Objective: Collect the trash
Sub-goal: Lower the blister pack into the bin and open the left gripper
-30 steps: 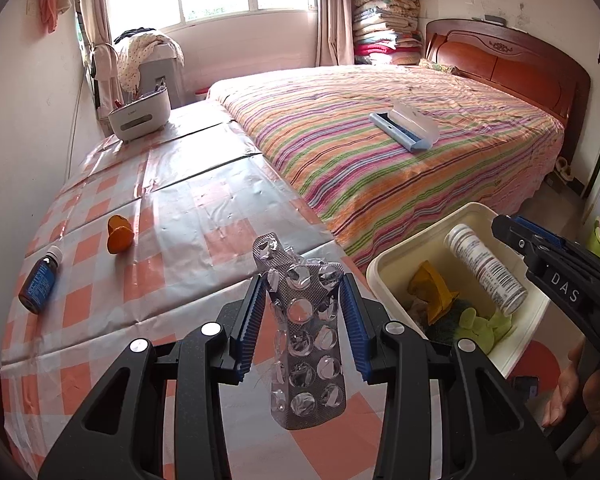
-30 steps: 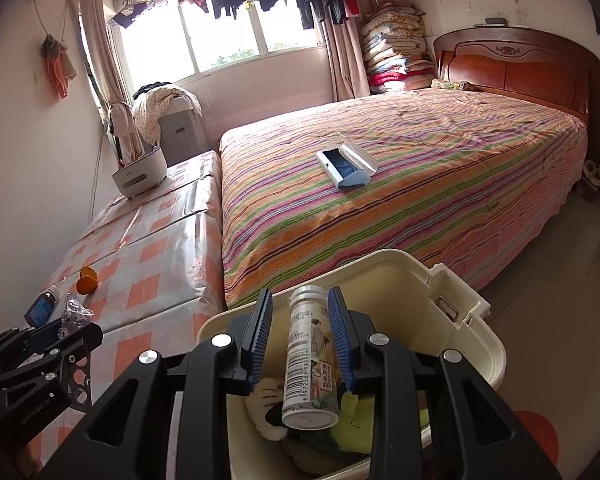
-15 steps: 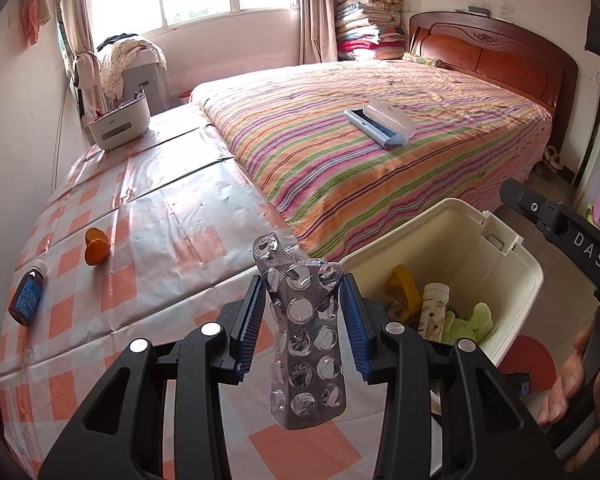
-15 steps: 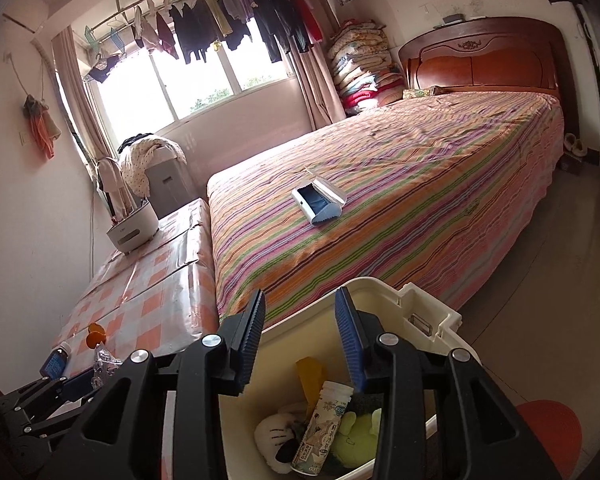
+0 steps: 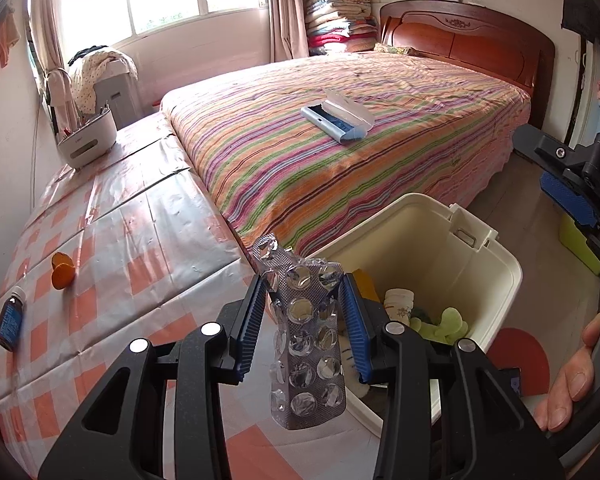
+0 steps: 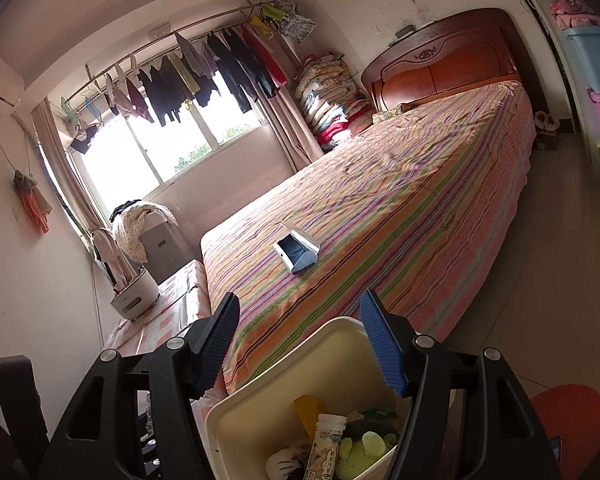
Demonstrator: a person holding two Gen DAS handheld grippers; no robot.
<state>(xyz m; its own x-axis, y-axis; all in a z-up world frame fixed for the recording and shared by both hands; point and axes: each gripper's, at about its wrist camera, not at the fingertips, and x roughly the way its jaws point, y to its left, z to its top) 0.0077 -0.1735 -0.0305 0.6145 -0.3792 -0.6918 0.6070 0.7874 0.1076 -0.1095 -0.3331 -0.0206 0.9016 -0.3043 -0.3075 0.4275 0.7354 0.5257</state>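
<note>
My left gripper is shut on a crumpled silver pill blister pack and holds it above the table edge, next to the cream trash bin. The bin holds a white bottle, a green toy and other trash. My right gripper is open and empty, raised above the bin, with the dropped bottle lying inside. The right gripper also shows at the right edge of the left wrist view.
An orange peel and a small dark bottle lie on the checked tablecloth. A white holder stands at the table's far end. A striped bed with a blue case lies beyond.
My right gripper opened and let the white bottle fall into the bin, then rose and tilted. My left gripper carried the blister pack right, toward the bin.
</note>
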